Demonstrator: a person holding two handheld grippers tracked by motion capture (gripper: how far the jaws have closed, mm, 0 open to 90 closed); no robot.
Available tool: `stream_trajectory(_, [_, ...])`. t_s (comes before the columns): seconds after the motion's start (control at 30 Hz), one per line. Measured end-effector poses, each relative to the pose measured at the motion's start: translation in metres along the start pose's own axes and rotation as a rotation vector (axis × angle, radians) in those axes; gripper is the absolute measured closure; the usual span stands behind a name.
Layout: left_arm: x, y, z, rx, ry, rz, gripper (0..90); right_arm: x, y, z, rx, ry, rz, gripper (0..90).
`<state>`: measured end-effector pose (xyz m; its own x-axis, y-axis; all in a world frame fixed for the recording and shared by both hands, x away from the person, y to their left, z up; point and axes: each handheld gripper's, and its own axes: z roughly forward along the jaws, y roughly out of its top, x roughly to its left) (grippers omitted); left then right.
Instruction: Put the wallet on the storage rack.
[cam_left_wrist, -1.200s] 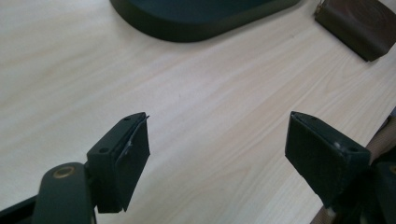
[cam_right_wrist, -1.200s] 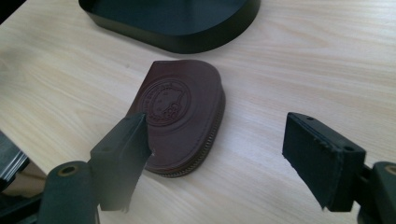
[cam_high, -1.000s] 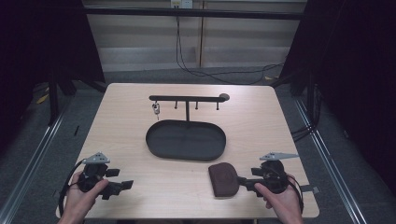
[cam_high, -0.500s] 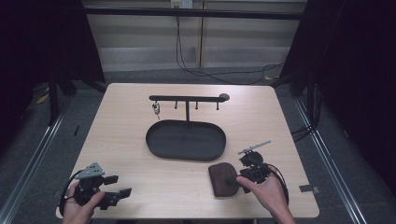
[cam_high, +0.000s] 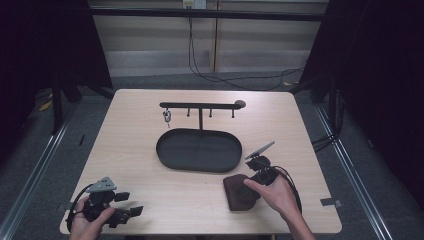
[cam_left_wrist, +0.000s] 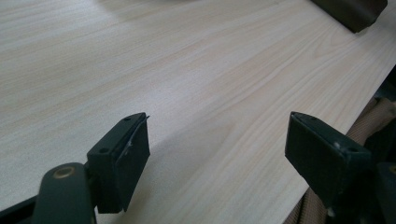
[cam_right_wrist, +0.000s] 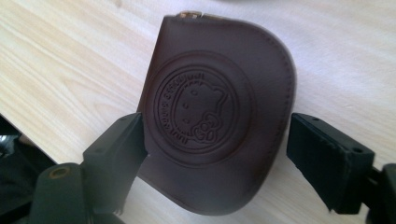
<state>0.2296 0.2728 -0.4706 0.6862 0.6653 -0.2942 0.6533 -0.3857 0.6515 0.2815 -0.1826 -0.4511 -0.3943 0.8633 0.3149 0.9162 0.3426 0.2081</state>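
In the high view, the light wooden surface (cam_high: 150, 150) carries a dark oval tray (cam_high: 200, 150) near its middle. A thin stand with a horizontal bar (cam_high: 200, 106) rises at the far rim of the tray, and a small metal piece (cam_high: 166, 117) hangs from the left part of the bar. The brown leather pouch (cam_high: 237, 192) lies flat on the surface, near the front right corner of the tray but apart from it. The right tool (cam_high: 249, 189) is over the pouch, and the right hand (cam_high: 275, 196) holds it from the right side. The left tool (cam_high: 131, 205) is at the front left corner of the surface, well apart from the pouch, in the left hand (cam_high: 90, 220).

In the left gripper view, the left tool (cam_left_wrist: 217, 149) stands wide open above bare wood, with nothing between its jaws.

In the right gripper view, the right tool (cam_right_wrist: 217, 154) points down at the pouch (cam_right_wrist: 219, 121), which shows a round embossed emblem. Its jaws have just been opening and now stand wide, one at each side of the pouch. The left jaw looks to be at the pouch's edge, the right one is apart from it, so the pouch is between them but not clamped
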Motion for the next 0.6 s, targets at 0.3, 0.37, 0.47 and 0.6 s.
stream_trajectory(0.3, [0.001,0.000,-0.001,-0.007,0.001,-0.003,21.7,0.000,0.011,0.017,0.063,-0.014,0.009,15.3])
stream_trajectory(0.37, [0.002,0.000,-0.002,-0.005,-0.005,-0.007,21.7,-0.001,0.012,0.019,0.065,-0.010,0.008,14.9])
stream_trajectory(0.47, [0.003,0.000,-0.002,-0.010,-0.004,-0.013,21.7,-0.003,0.013,0.021,0.087,0.000,0.032,13.8])
stream_trajectory(0.6, [0.004,0.000,-0.002,-0.014,-0.002,-0.014,21.7,-0.004,0.013,0.023,0.090,0.007,0.033,14.2])
